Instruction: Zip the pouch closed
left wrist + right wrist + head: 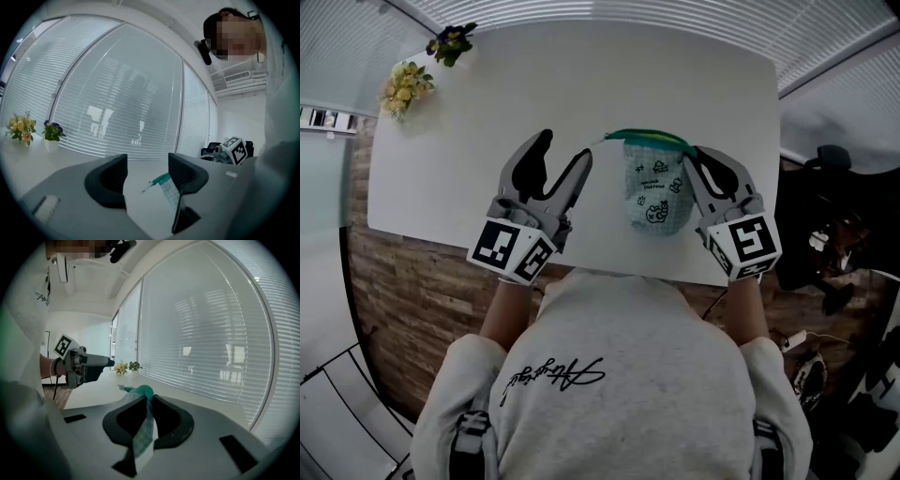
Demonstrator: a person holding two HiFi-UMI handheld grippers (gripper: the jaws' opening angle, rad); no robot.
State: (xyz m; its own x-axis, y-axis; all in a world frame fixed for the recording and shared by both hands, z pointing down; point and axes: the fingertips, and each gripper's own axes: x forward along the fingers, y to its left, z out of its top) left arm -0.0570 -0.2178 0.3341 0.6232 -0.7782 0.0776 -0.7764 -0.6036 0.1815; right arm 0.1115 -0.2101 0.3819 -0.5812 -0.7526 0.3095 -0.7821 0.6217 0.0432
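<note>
pouch (654, 192): contents hidden | right tongs (696, 157): clamped on pouch | left tongs (565, 148): apart, holding nothing

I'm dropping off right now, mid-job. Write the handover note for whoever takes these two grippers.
Left gripper: open, empty, just left of the pouch.
Right gripper: shut on the pouch's right edge, holding it over the table.
Zipper pull sticks out at the pouch's left end, ungripped.
Done: pouch secured.
To do: grab the pull and run the zipper; how far it is zipped can't be told.
</note>
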